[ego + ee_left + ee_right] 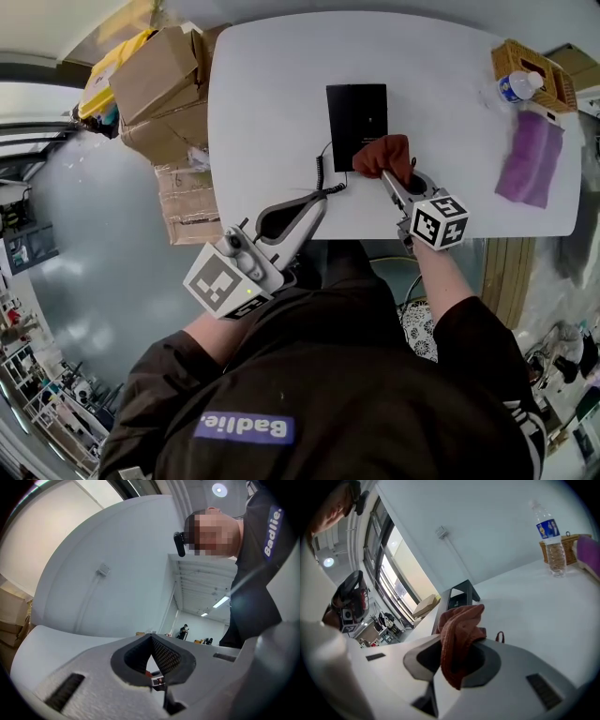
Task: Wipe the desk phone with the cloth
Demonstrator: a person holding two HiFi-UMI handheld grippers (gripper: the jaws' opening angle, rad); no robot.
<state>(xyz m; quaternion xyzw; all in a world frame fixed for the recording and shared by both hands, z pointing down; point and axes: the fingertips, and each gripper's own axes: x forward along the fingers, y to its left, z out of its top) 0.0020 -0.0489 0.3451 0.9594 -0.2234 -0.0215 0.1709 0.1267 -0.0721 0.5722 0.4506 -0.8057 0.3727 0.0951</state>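
Tongs first: left tongs (314, 200) nearest, at the front edge of the worktop (272, 84), tilted upward and closed tip to tip, with nothing seen pinched between them. Right tongs (386, 176) just beyond, clamped on a rust-red cloth (384, 155), bunched and hanging out past the tips. Cloth touching, or all but touching, the near right corner of the black desk phone (356, 112), lying flat mid-worktop. Coiled cord (322, 169) trailing from the phone's near left side toward the left tongs.

Probably the very start of the wipe. Press the loose fold of cloth onto the phone rather than the hard tips, and sweep from the near edge to the far one in overlapping passes. Go light: likely to slide on so smooth a top, so brace its left edge with the closed left tongs, clear of the cord. Mind a snag there.

Farther off at the right, well apart: purple cloth (530, 159), water bottle (516, 86), wicker basket (530, 56). No need to reach them.
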